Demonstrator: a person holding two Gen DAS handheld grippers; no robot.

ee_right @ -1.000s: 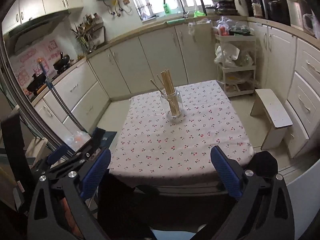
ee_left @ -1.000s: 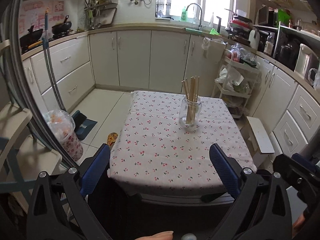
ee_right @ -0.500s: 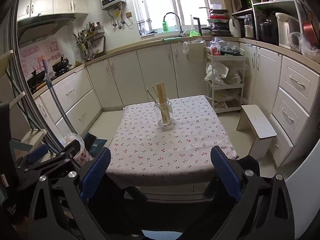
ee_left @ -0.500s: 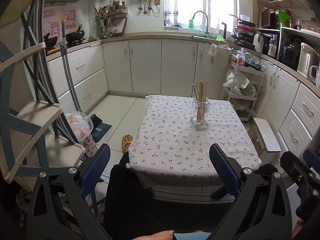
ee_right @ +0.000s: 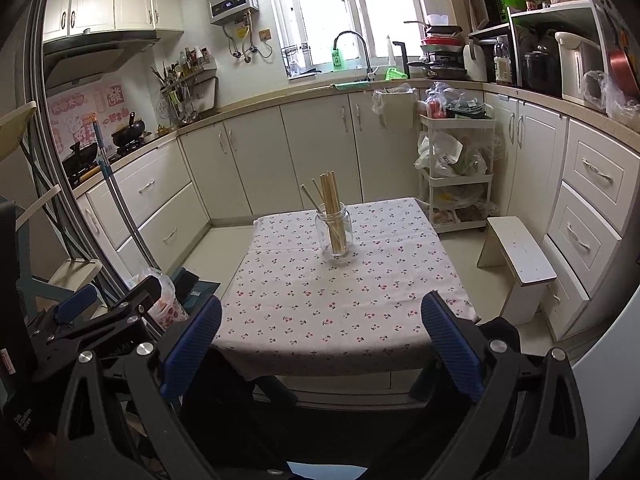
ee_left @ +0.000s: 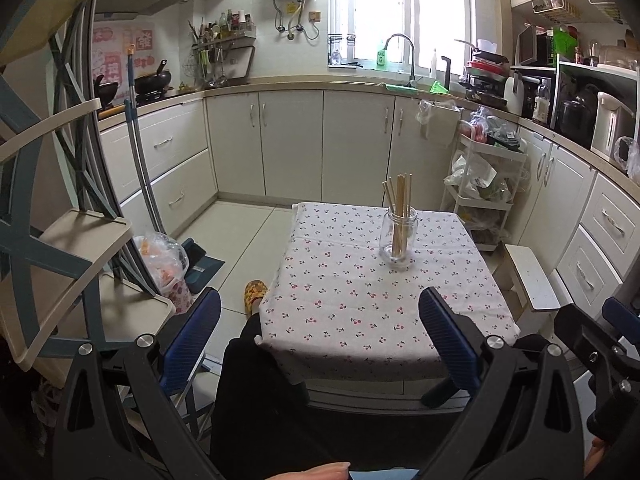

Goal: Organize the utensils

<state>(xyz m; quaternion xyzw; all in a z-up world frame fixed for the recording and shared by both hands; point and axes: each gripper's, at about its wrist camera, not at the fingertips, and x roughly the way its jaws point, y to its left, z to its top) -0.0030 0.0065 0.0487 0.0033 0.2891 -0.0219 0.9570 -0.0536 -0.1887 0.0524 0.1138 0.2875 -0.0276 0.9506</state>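
A clear glass jar (ee_left: 398, 236) stands upright on a table with a cherry-print cloth (ee_left: 360, 304). Several wooden chopsticks (ee_left: 400, 204) stand in it. The jar (ee_right: 334, 232) and chopsticks (ee_right: 330, 200) also show in the right wrist view, on the far half of the table (ee_right: 320, 304). My left gripper (ee_left: 320, 336) is open and empty, held back from the table's near edge. My right gripper (ee_right: 322, 336) is open and empty, also short of the near edge. The left gripper shows at the lower left of the right wrist view (ee_right: 100, 316).
Cream kitchen cabinets (ee_left: 296, 140) wrap around the room. A white stool (ee_right: 520, 256) and a storage trolley (ee_right: 456, 176) stand right of the table. A shelf rack (ee_left: 60, 248), a mop handle (ee_left: 140, 160) and a bagged bin (ee_left: 164, 264) stand on the left. A slipper (ee_left: 254, 292) lies on the floor.
Both grippers have pulled back and risen away from the table, so the jar looks smaller and farther. Both stay open and empty.
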